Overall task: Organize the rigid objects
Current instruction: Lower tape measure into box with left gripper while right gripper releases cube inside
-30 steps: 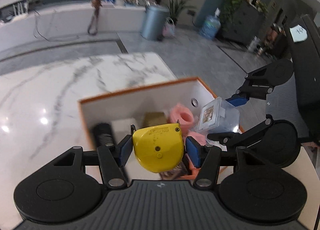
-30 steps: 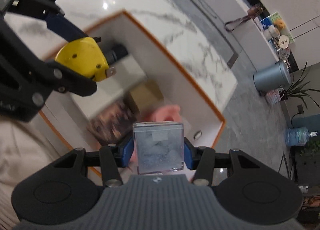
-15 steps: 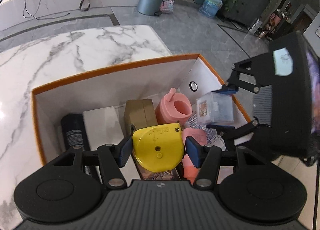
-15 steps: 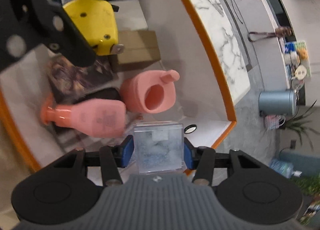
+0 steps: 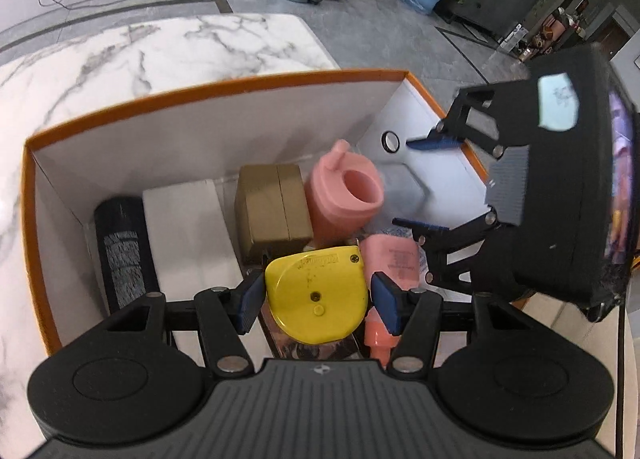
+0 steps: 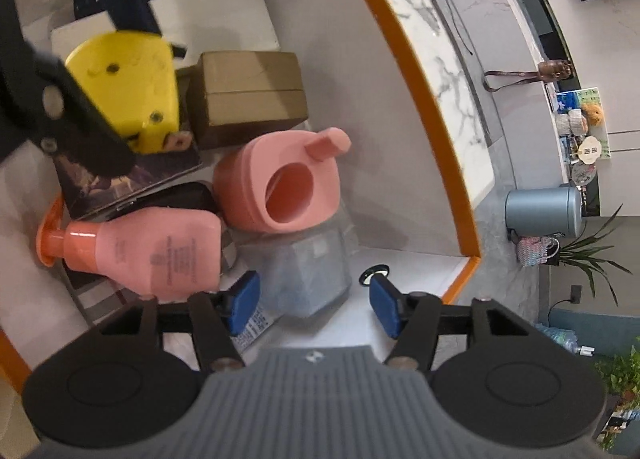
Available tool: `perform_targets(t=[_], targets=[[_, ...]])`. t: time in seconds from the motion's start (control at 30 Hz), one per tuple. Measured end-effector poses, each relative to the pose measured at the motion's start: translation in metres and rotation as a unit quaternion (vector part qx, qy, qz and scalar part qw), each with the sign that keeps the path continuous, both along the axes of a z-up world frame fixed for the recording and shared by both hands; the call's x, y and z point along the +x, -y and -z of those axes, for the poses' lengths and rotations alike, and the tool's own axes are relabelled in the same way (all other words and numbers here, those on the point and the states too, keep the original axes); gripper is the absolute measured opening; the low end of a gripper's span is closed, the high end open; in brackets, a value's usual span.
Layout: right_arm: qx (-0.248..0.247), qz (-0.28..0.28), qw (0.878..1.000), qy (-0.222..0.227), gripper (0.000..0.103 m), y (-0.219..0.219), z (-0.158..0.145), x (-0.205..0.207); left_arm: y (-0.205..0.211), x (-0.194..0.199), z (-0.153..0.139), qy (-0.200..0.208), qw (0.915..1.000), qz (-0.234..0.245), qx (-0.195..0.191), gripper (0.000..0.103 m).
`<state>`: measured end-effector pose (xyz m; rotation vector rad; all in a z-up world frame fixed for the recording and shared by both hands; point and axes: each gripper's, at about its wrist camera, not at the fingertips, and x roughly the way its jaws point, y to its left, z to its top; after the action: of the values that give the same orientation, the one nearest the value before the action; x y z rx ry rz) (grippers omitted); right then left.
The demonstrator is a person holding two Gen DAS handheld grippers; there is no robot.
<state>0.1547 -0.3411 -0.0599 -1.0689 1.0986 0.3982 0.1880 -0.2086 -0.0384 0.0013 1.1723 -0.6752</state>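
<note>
Left wrist view
Left gripper [image 5: 316,299]: clamped on the yellow tape measure [image 5: 318,293], blue pads pressed against its two flat sides, low inside the box.
Storage box [image 5: 200,93]: white walls, orange rim, standing on the marble table [image 5: 120,47].
Contents: black cylinder [image 5: 122,251] along the left wall, white box [image 5: 188,243] beside it, brown cardboard box [image 5: 272,213], pink jug [image 5: 344,195] open end up, pink lotion bottle [image 5: 394,259] lying down.
Right gripper [image 5: 432,183]: over the box's right corner, fingers spread, nothing between them.

Right wrist view
Right gripper [image 6: 314,305]: jaws have just been opening; the pads stand clear of the clear plastic case [image 6: 306,273].
Clear plastic case: sits blurred on the box floor between and beyond the fingers, touching the pink jug [image 6: 280,187], beside the pink lotion bottle [image 6: 156,251].
Tape measure [image 6: 128,87]: held above a dark booklet [image 6: 128,179], beside the brown cardboard box [image 6: 248,93].

Handling
Tape measure: probably dense, hard and smooth; the flat sides are the sure hold, and the loose metal tab is best avoided.
Plastic case: likely light, stiff and slick; grip its parallel walls gently, since thin plastic may crack.
</note>
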Motion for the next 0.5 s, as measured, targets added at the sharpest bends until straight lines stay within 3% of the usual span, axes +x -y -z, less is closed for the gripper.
perform_targets(t=[0.23, 0.5], targets=[[0.021, 0.015, 1.0, 0.011, 0.062, -0.004, -0.012, -0.013, 0.003, -0.005, 0.012, -0.011, 0.9997, 0.002, 0.021, 0.066], [0.017, 0.016, 1.0, 0.021, 0.062, -0.009, -0.014, -0.025, 0.016, -0.012, 0.02, 0.009, 0.9978, 0.014, 0.064, 0.067]])
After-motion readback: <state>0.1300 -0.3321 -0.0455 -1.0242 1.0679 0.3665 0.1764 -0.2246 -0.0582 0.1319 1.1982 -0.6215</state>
